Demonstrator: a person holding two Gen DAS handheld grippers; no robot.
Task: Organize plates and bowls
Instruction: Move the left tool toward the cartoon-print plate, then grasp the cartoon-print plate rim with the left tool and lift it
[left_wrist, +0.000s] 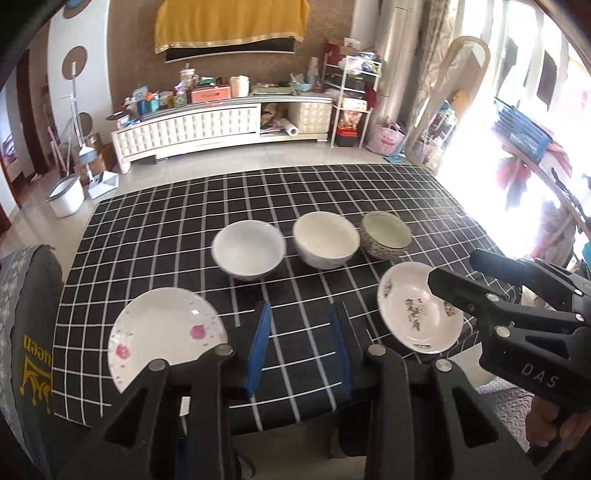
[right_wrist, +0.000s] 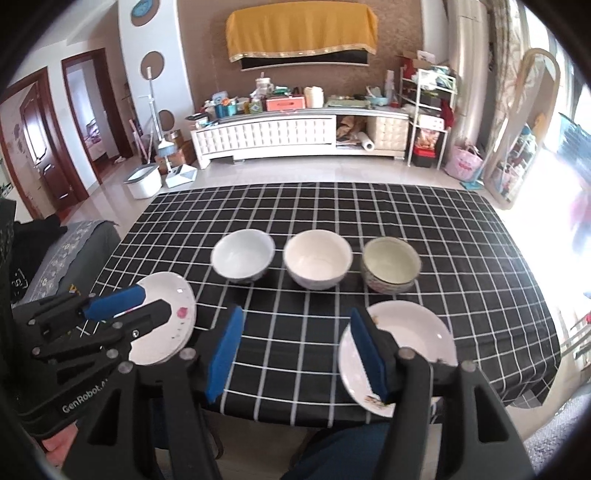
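Black plastic arms with blue pads framed the nearest part of both views: the left gripper (left_wrist: 301, 347) stood narrowly apart with nothing between its pads, and the right gripper (right_wrist: 297, 354) stood wider, likewise empty. Both hovered above the near edge of the worktop (right_wrist: 480, 258), which was covered by a black cloth with a white grid. Just beyond the left gripper, at the near left corner, lay the pink-flowered plate (left_wrist: 166, 332), a shallow white dish with pink blossoms. At the near right lay the green-sprigged plate (left_wrist: 419, 306), also white, partly behind the right gripper's pad in that gripper's own view. Farther back, across the middle of the cloth, three bowls stood in a row, close together but apart: the white bowl (right_wrist: 242, 254) on the left, the cream bowl (right_wrist: 317, 258) in the centre, and the patterned bowl (right_wrist: 390, 264) with a greenish inside on the right. All stood upright and empty.
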